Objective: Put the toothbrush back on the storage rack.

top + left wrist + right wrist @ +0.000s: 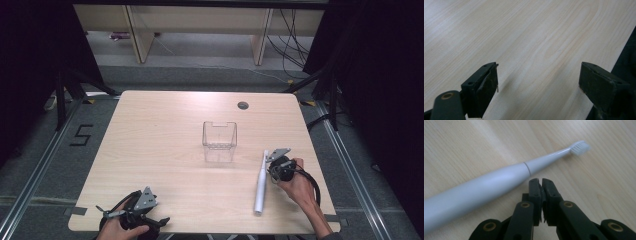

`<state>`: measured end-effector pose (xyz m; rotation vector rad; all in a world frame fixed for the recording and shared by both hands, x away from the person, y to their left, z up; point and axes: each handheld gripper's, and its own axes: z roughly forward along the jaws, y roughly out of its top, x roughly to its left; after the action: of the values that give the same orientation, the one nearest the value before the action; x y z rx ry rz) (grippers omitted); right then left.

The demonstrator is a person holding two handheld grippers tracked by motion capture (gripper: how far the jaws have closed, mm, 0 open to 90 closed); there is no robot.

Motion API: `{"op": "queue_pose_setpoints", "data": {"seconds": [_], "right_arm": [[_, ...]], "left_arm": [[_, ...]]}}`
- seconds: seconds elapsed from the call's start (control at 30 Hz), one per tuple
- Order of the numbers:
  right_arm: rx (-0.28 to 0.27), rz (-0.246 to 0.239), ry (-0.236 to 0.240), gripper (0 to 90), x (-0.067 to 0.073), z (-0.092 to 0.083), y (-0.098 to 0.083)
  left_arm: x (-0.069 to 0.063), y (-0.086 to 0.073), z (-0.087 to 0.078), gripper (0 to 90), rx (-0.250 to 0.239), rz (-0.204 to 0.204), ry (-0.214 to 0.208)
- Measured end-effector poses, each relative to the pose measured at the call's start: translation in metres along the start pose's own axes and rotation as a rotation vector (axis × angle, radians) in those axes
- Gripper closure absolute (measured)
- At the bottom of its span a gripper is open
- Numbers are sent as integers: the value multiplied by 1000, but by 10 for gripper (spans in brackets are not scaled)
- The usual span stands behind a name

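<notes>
Beside the toothbrush (499, 182), the right gripper (541, 181) sits clenched and empty, left gripper (539, 77) released: spread first, then straddle the handle squarely.

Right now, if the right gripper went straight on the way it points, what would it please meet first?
Probably the white toothbrush: the right gripper, shut, points at its neck, apparently just short of touching.
</notes>
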<state>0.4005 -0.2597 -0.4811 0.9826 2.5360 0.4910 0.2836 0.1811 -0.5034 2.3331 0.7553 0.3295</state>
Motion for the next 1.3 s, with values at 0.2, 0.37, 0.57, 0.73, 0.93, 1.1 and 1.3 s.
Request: {"op": "queue_pose_setpoints", "data": {"seconds": [0.2,0.37,0.57,0.73,0.93,1.1,1.3], "right_arm": [[-12,-36,4,859,5,3,13],[-9,-60,6,858,11,5,23],[-13,-88,16,853,17,8,37],[-10,-95,27,844,21,11,42],[-11,-18,30,712,19,3,44],[-11,45,76,551,20,-8,44],[45,70,133,500,22,-10,45]], "left_arm": [[0,0,0,151,0,0,0],[1,0,-1,150,11,3,-6],[0,0,-1,150,-2,1,0],[0,0,-1,150,-5,0,1],[0,0,-1,151,-4,1,0],[-1,0,-1,151,-3,3,-1],[-1,0,-1,151,-3,3,-2]]}}
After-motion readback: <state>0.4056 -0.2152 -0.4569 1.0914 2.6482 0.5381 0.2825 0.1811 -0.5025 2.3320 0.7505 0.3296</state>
